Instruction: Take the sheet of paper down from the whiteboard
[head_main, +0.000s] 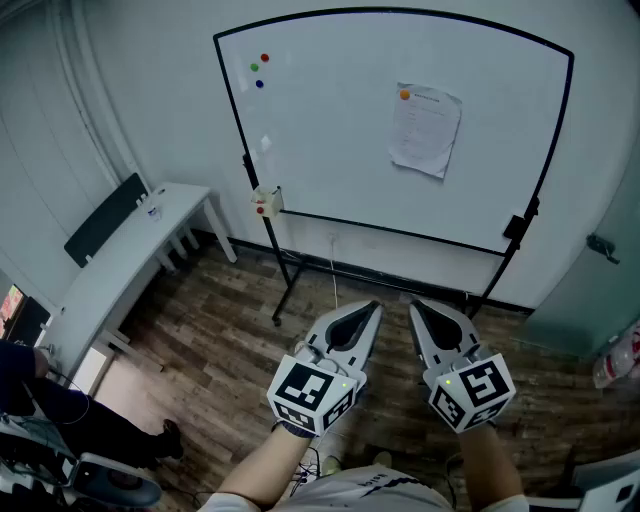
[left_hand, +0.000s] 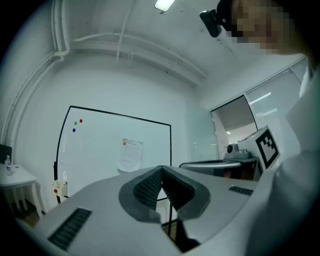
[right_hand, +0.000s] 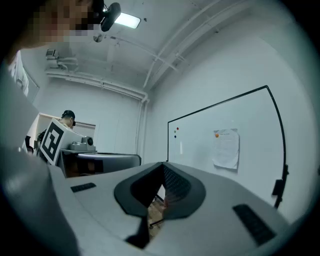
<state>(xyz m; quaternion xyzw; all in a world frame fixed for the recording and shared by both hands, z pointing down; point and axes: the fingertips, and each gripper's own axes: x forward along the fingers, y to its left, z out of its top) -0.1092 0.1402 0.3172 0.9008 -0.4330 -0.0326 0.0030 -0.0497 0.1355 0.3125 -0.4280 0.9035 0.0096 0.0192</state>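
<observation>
Paper sheet (head_main: 427, 128), rectangular, on smooth whiteboard (head_main: 330, 130)

Glossy whiteboard (head_main: 330, 130), matt wood-plank floor (head_main: 215, 345)

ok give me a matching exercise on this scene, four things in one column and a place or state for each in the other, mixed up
Things
1. sheet of paper
2. orange magnet
3. white table
4. left gripper

Places or states
a. jaws together, nothing between them
b. at the sheet's top left corner
c. on the right half of the whiteboard
d. standing to the left of the whiteboard

Right pairs: 1-c, 2-b, 3-d, 4-a
</observation>
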